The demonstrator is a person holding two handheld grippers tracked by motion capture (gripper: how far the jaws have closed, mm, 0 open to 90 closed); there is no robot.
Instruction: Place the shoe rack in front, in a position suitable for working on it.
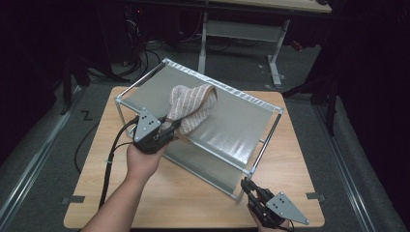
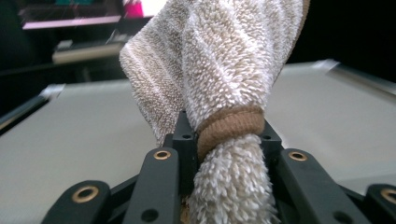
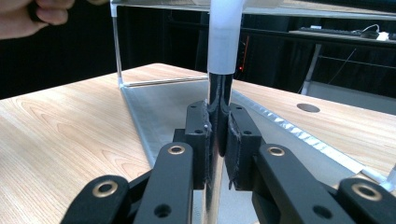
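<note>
The wooden surface (image 1: 101, 169), pale with a straight grain and rounded corners, carries a two-tier rack (image 1: 232, 125) set at a slant across it. The rack is a frame of thin, shiny metal tubes with white plastic corner joints; a taut sheet of smooth grey fabric forms the upper tier and a second one the lower. On the upper sheet, near its front rail, a towel (image 1: 193, 108) rises in a loose hump. It is thick looped terry, cream with faint beige stripes and a tan band along its hem. The left gripper (image 1: 170, 129) has its black jaws closed on a bunched fold of the towel, the tan hem pinched between the pads in the left gripper view. At the rack's near right corner, the right gripper (image 1: 247, 186) has its jaws clamped tight on the upright leg (image 3: 218, 93), a glossy dark tube below its white sleeve.
</note>
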